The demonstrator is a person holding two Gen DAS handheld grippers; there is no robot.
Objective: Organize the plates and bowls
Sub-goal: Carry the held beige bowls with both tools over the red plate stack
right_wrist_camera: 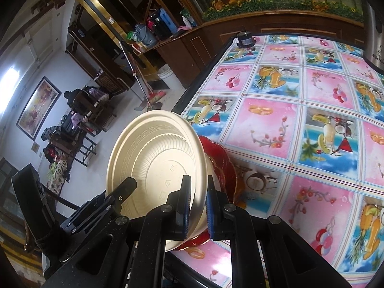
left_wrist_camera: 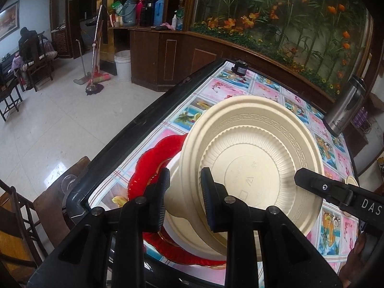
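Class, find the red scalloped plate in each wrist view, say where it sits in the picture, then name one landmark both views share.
Left wrist: red plate, lower left of centre, under the cream bowls.
Right wrist: red plate at centre, peeking out right of the cream bowls.
Shared landmark: the steel thermos, at the right edge in both views.

We find the left gripper (left_wrist_camera: pixel 184 199) with its two dark padded fingers (left_wrist_camera: pixel 161 199) drawn in on the near edge of the cream bowl (left_wrist_camera: pixel 252 165), one pad against the outer wall and the other inside. We find the right gripper (right_wrist_camera: pixel 198 206) likewise clamped on the rim of the same bowl, its blue-edged pads (right_wrist_camera: pixel 186 204) pressing either side. From the left wrist, the right gripper's finger tip reaches in from the right.
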